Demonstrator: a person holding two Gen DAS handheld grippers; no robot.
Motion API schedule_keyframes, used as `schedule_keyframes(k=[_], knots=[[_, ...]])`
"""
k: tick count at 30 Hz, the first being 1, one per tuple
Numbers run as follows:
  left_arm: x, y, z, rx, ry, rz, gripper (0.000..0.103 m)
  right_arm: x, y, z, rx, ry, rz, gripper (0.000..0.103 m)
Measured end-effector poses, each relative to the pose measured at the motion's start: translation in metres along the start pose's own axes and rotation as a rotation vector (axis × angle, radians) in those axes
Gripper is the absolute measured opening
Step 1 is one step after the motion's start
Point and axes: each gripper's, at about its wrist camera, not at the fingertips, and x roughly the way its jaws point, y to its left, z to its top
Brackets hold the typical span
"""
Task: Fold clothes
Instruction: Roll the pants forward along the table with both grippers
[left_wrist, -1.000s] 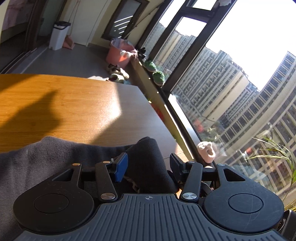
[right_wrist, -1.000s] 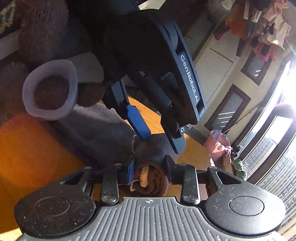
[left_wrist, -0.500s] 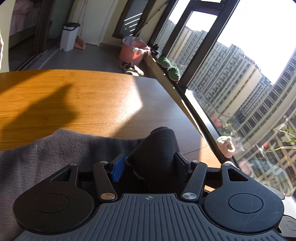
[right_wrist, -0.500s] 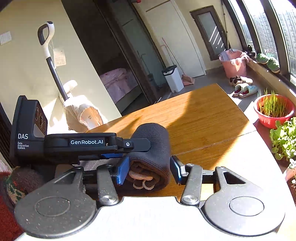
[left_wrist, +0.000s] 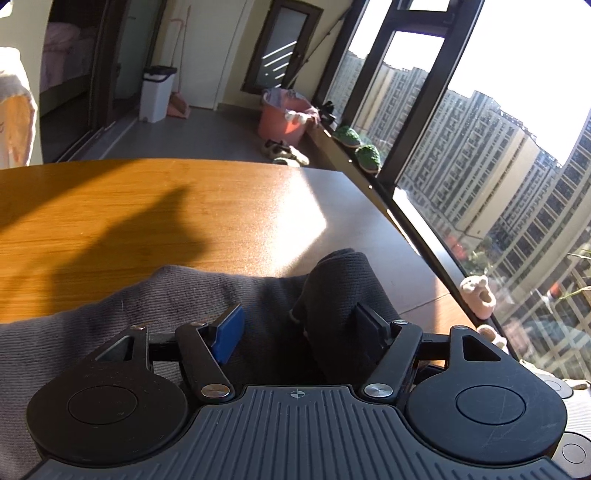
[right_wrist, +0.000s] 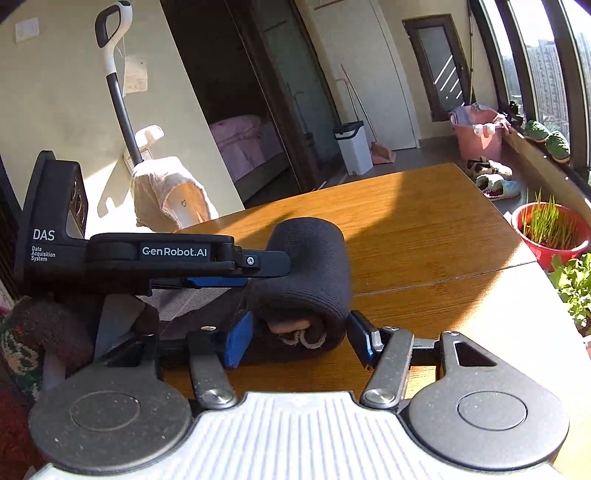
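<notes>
Closest in, the right gripper (right_wrist: 295, 334) is letting go: its jaws are opening around the end of the rolled dark garment (right_wrist: 310, 273), blue pads just off the cloth on either side, nothing pinched. Just beyond, the left gripper (right_wrist: 221, 275) comes across from the side over the flat part of the same garment, and its jaws are opening too; in its own view the left gripper (left_wrist: 299, 325) has the rolled end (left_wrist: 340, 295) standing between its pads, leaning toward the far one without any visible squeeze. The garment lies on the wooden table (right_wrist: 424, 229), at the near end, roll upward, loose tail spread toward the left gripper's side. The worry from here: with both grips easing off together, that springy roll could relax and unwind, and the pale lining already peeking from its end suggests the layers are not locked. A pad dragging out could also snag the knit and tug the roll askew. Past the garment the tabletop is bare, so nothing blocks a retreat. Beyond the table's far edge stand a white bin (right_wrist: 352, 147), a pink tub (right_wrist: 476, 129) and slippers (right_wrist: 495, 177); off the window-side edge sits a red pot of grass (right_wrist: 550, 236), near enough to clip on a wide swing.
</notes>
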Motion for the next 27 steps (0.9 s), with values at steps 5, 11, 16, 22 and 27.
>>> schedule_keyframes(k=[5, 11, 16, 22, 27], knots=[[-0.001, 0.009, -0.001, -0.036, 0.001, -0.027, 0.077, 0.013, -0.02, 0.016, 0.108, -0.002, 0.019, 0.059], [-0.004, 0.01, -0.005, -0.04, -0.013, -0.006, 0.078, 0.052, -0.031, 0.012, 0.243, 0.086, 0.118, 0.05], [-0.008, 0.009, -0.008, -0.063, -0.015, -0.001, 0.079, 0.034, -0.028, 0.013, 0.152, 0.09, 0.093, 0.043], [-0.003, -0.017, -0.013, -0.03, 0.007, -0.057, 0.079, 0.005, -0.015, 0.013, -0.055, 0.067, -0.05, 0.043], [-0.017, -0.029, -0.002, -0.028, -0.043, -0.117, 0.078, 0.008, 0.02, 0.012, -0.29, 0.057, -0.163, 0.044]])
